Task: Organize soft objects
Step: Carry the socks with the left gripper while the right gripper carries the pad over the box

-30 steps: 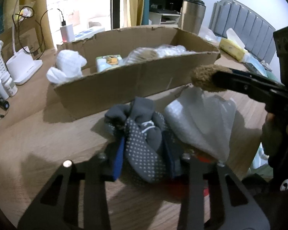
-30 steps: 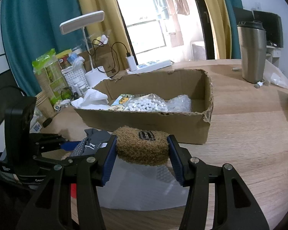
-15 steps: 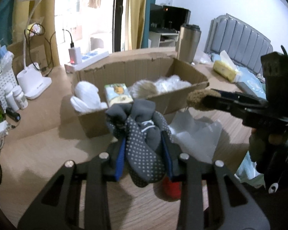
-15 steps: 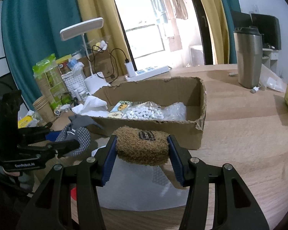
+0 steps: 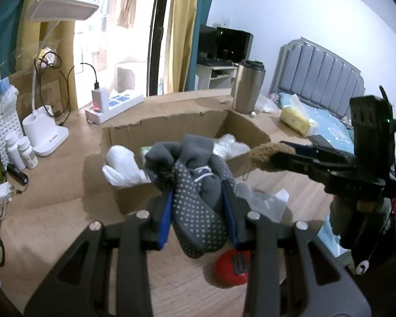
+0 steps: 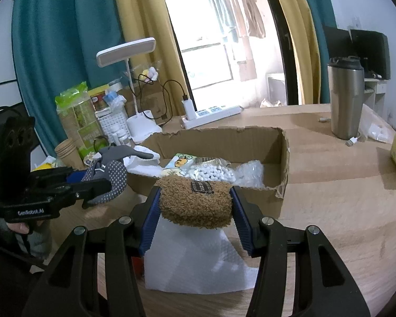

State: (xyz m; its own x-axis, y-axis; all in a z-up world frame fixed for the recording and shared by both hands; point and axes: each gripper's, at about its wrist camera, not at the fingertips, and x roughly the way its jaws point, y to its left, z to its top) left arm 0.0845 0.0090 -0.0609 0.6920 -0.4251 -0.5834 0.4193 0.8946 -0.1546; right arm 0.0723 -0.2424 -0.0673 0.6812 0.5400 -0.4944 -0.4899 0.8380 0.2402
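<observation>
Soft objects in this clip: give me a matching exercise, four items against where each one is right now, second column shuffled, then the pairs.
Items:
1. grey dotted socks
2. brown fuzzy pad
3. red soft object
4. bag of white pellets

Places:
A. inside the cardboard box
B. clamped in the left claw
C. lying on the wooden table, below the left claw
D. clamped in the right claw

Pairs: 1-B, 2-D, 3-C, 4-A
</observation>
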